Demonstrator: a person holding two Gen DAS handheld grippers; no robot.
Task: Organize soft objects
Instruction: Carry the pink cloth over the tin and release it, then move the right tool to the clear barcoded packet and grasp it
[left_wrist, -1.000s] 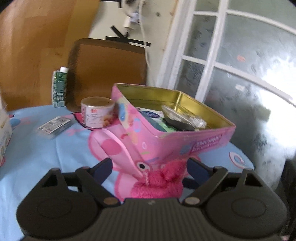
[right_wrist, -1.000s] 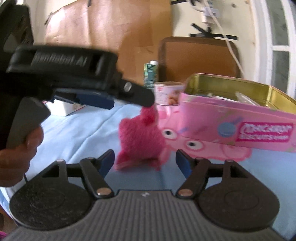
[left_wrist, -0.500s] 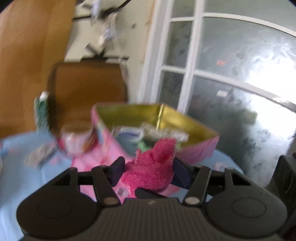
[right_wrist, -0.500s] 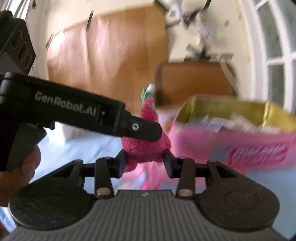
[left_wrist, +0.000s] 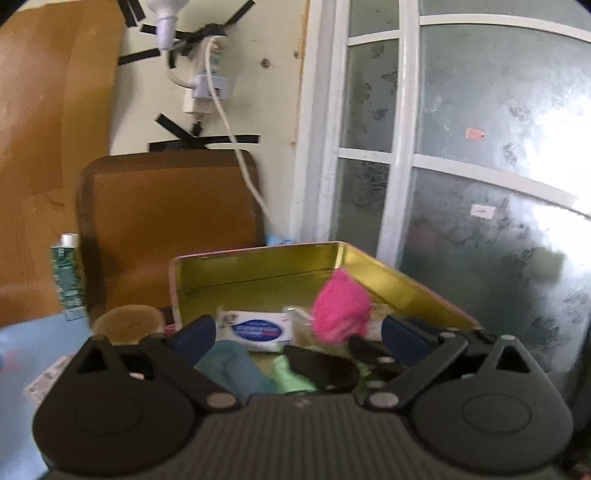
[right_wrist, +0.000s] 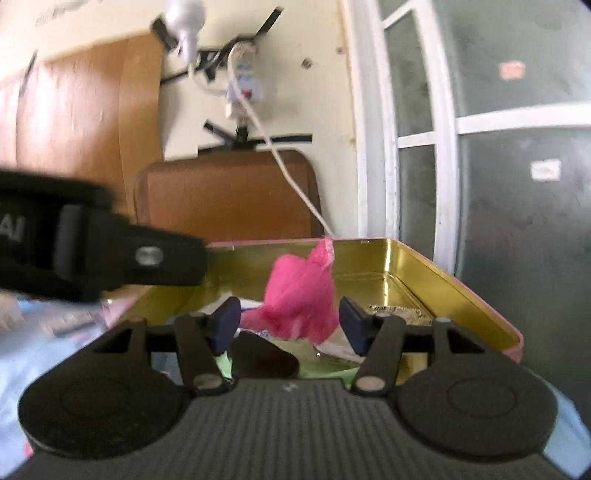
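The pink fluffy toy (right_wrist: 301, 299) is over the open tin box (right_wrist: 424, 266), between the blue fingers (right_wrist: 226, 321) of the right gripper (right_wrist: 288, 323). These fingers have just been opening again, and there is a gap on both sides of the toy, so they do not press it; I judge that it is being let go so it falls into the box. In the left wrist view the same toy (left_wrist: 340, 308) sits nearer the right side of the left gripper (left_wrist: 295, 336), whose fingers (left_wrist: 194, 334) have also just been opening and stand wide apart with nothing gripped.

Under the toy the box already keeps a white packet with a blue label (left_wrist: 256, 328), a teal cloth (left_wrist: 236, 369) and something light green (left_wrist: 291, 376). On the left of the box, on the blue tabletop (left_wrist: 22, 343), stand a round tub (left_wrist: 127, 326) and a green carton (left_wrist: 68, 280). Behind them is a brown chair back (left_wrist: 170, 221), and far right a window (left_wrist: 480, 147).
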